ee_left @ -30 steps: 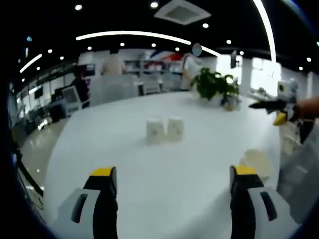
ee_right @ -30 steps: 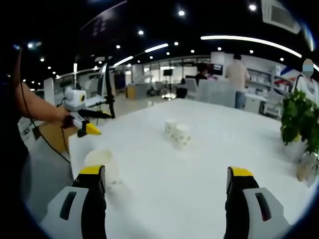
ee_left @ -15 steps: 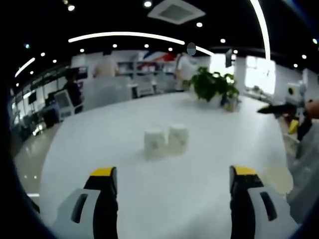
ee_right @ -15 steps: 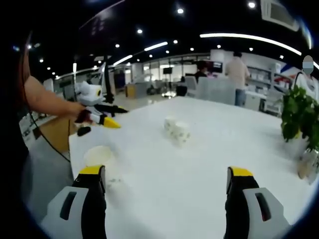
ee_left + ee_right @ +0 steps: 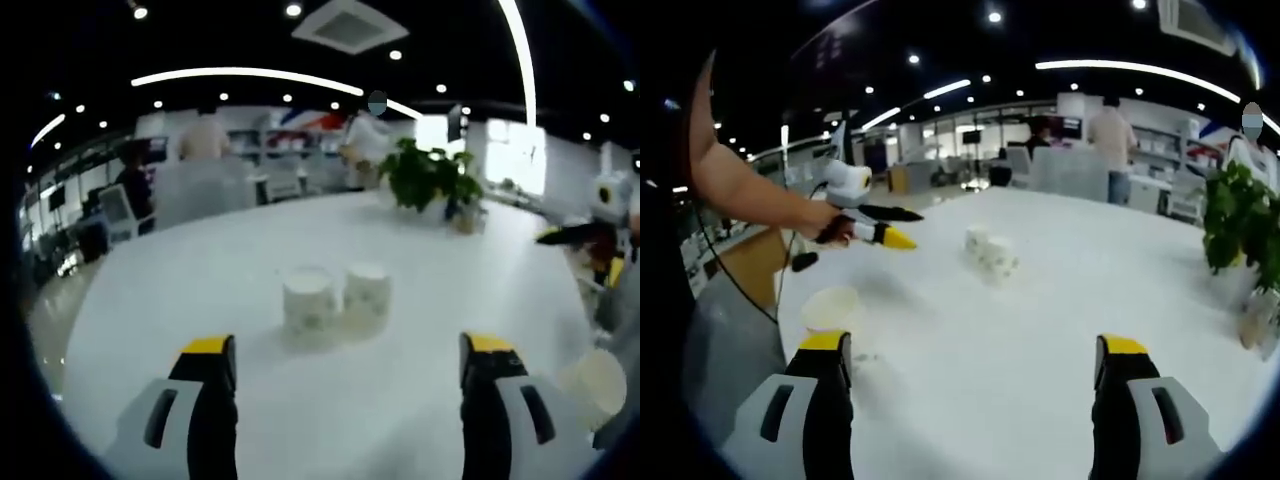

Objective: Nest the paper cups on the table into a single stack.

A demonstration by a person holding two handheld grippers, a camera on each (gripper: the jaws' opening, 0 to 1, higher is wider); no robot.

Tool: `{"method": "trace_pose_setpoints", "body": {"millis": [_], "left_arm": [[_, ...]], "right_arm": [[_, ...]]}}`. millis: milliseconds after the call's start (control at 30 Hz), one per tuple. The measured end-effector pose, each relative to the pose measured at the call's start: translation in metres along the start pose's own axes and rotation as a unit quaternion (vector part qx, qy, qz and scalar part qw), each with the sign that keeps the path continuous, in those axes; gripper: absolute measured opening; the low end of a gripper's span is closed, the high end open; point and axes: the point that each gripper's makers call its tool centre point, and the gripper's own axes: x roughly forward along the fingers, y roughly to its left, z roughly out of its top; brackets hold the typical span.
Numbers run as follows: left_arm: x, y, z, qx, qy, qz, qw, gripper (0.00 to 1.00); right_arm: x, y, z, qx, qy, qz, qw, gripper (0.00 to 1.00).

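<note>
Two white paper cups stand side by side mid-table, upright: one cup on the left and its neighbour touching or nearly touching it. In the right gripper view the same pair sits further off. A third cup stands apart near the table edge, mouth up, also close to the right gripper's left jaw. My left gripper is open and empty, short of the pair; a person's hand carries it over the table. My right gripper is open and empty, and it hovers at the side.
The round white table ends close behind the lone cup. A potted plant stands at the far edge, with a small glass vase beside it. People and desks are in the background beyond the table.
The left gripper has come forward toward the two cups, which look larger. The lone cup has slid to the lower right of its view. The right gripper has hardly moved.
</note>
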Motion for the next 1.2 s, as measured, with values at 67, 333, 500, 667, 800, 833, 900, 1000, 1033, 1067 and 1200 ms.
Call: {"method": "trace_pose_setpoints", "body": {"millis": [67, 333, 500, 667, 800, 833, 900, 1000, 1033, 1067, 1200], "left_arm": [[0.006, 0.0, -0.002, 0.001, 0.001, -0.003, 1.0, 0.89], [0.027, 0.005, -0.006, 0.002, 0.004, 0.0, 1.0, 0.85], [0.043, 0.018, -0.005, 0.004, 0.004, 0.009, 0.9999, 0.84], [0.056, 0.026, -0.007, 0.002, 0.005, 0.019, 0.9998, 0.78], [0.066, 0.034, -0.008, -0.006, 0.004, 0.023, 0.9997, 0.74], [0.068, 0.035, -0.008, -0.005, 0.004, 0.024, 0.9997, 0.74], [0.073, 0.037, -0.008, -0.01, 0.004, 0.022, 0.9997, 0.73], [0.081, 0.038, -0.009, -0.011, 0.007, 0.019, 0.9997, 0.71], [0.083, 0.038, -0.009, -0.012, 0.008, 0.018, 0.9997, 0.7], [0.084, 0.037, -0.01, -0.01, 0.009, 0.017, 0.9998, 0.7], [0.091, 0.035, -0.009, -0.001, 0.013, 0.013, 0.9998, 0.64]], "right_arm": [[0.0, -0.001, -0.001, 0.002, 0.0, -0.003, 1.0, 1.0], [-0.005, 0.002, -0.004, 0.004, 0.001, -0.007, 1.0, 1.0], [-0.008, 0.001, -0.011, 0.009, 0.008, -0.013, 0.9998, 1.0], [-0.009, -0.001, -0.013, 0.011, 0.013, -0.018, 0.9997, 1.0], [-0.01, -0.003, -0.011, 0.012, 0.012, -0.022, 0.9996, 1.0], [-0.01, -0.003, -0.011, 0.011, 0.012, -0.022, 0.9996, 1.0], [-0.01, -0.004, -0.011, 0.012, 0.013, -0.024, 0.9996, 1.0], [-0.009, -0.005, -0.011, 0.013, 0.014, -0.025, 0.9995, 1.0], [-0.009, -0.005, -0.012, 0.014, 0.016, -0.025, 0.9995, 1.0], [-0.008, -0.005, -0.013, 0.014, 0.017, -0.024, 0.9995, 1.0], [-0.007, -0.004, -0.014, 0.014, 0.02, -0.022, 0.9995, 1.0]]}}
